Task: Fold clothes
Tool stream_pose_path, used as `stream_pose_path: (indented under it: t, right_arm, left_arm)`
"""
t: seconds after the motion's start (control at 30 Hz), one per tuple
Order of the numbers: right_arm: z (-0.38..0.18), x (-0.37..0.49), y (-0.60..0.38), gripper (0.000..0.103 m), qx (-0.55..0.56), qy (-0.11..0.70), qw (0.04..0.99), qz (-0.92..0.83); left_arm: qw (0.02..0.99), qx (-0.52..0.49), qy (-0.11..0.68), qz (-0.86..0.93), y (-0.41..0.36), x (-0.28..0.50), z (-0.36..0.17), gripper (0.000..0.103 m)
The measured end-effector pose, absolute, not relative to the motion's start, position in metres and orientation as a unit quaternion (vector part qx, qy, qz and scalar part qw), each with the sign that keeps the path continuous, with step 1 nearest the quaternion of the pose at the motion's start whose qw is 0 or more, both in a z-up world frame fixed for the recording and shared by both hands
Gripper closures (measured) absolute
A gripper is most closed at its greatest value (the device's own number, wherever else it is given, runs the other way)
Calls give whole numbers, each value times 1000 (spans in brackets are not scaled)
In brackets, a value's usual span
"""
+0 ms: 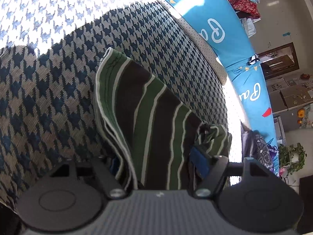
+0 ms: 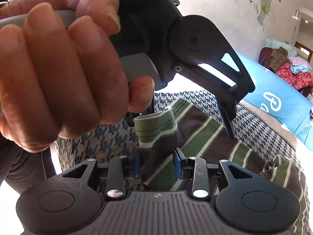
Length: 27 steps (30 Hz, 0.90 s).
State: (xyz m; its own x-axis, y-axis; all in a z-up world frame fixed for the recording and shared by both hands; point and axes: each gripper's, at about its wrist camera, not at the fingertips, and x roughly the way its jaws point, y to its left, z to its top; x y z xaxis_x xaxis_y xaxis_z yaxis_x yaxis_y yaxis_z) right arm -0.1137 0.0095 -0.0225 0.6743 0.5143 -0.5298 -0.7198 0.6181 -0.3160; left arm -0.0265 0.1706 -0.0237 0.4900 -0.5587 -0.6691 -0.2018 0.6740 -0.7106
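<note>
**Letting go of the folded shirt**

The striped shirt (image 1: 148, 109) lies folded on the houndstooth cover (image 1: 49, 98). Best to free the cloth cleanly and draw back level, so the fold keeps (a snagged hem would undo it).

The right gripper (image 2: 157, 165) points down, its jaws parted round a hem, pads not pressing. The left gripper (image 1: 156, 166), held by a hand (image 2: 58, 62), stands apart over the shirt's edge.

The striped shirt (image 1: 152, 105) is soft knitted cloth. The bedcover (image 1: 49, 82) is rough woven fabric. The right gripper (image 2: 157, 165) is matt black plastic with shiny metal screws.
</note>
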Motion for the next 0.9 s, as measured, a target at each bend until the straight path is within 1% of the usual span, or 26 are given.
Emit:
stream_pose_path:
  t: [0.07,0.1,0.13,0.17,0.2,0.27,0.47,0.63,0.67,0.7,0.8,0.87,0.9]
  right_arm:
    - [-25,-115,11,71,-267,186,879,349]
    - [-26,-115,12,75,-269,185,879,346]
    - [-27,-114,12,82,-271,185,880,344]
    - [-26,-113,11,94,-269,187,881,342]
    - [-26,-113,11,97,-266,190,882,340]
    - [-22,-112,7,99,-259,188,885,338]
    - [-12,-115,-5,99,-252,170,892,335]
    - [-9,-116,-17,99,-250,164,894,333]
    - [-8,-115,-19,99,-248,164,895,332]
    - [-7,-115,-22,99,-246,162,897,330]
    - [-4,-110,-30,99,-238,162,902,322]
    - [-3,-107,-35,99,-232,163,905,317]
    - [-2,-108,-37,99,-229,163,906,315]
  left_arm:
    - [771,-388,492,-114,171,-26,-24,32]
    - [770,-390,492,-113,171,-26,-24,31]
    - [770,-393,491,-111,173,-26,-25,26]
    - [769,-396,490,-105,175,-26,-26,21]
    - [770,-397,489,-97,177,-25,-27,19]
    - [771,-402,486,-88,182,-24,-28,18]
    - [772,-423,470,-66,190,-19,-32,18]
    - [787,-405,462,-50,182,-6,-28,20]
    - [790,-402,460,-46,180,-3,-28,25]
    - [791,-402,459,-41,179,-1,-28,26]
    - [794,-403,454,-27,178,1,-29,38]
    - [794,-405,454,-21,176,1,-30,59]
    - [791,-408,455,-19,175,1,-31,62]
